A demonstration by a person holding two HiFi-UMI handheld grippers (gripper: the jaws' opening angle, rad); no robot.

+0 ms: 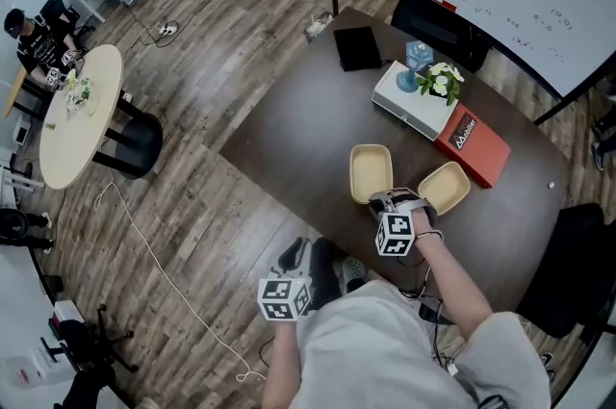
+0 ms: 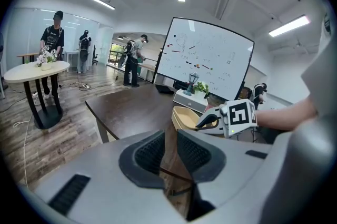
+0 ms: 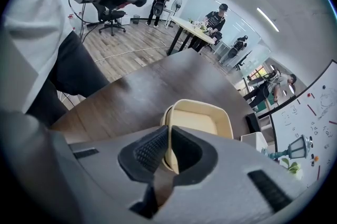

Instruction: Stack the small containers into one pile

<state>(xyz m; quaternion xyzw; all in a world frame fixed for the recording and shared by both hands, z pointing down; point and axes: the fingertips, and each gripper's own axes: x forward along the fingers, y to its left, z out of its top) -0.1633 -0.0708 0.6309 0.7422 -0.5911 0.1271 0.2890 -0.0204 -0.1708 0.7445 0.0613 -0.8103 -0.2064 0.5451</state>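
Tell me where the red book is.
In the head view the red book lies right of the white box, just beyond the right-hand beige container.

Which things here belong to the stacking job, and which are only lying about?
Job: held container, second container, right gripper closed on the held container's rim.
Lying about: red book, white box, plant, flat black item.
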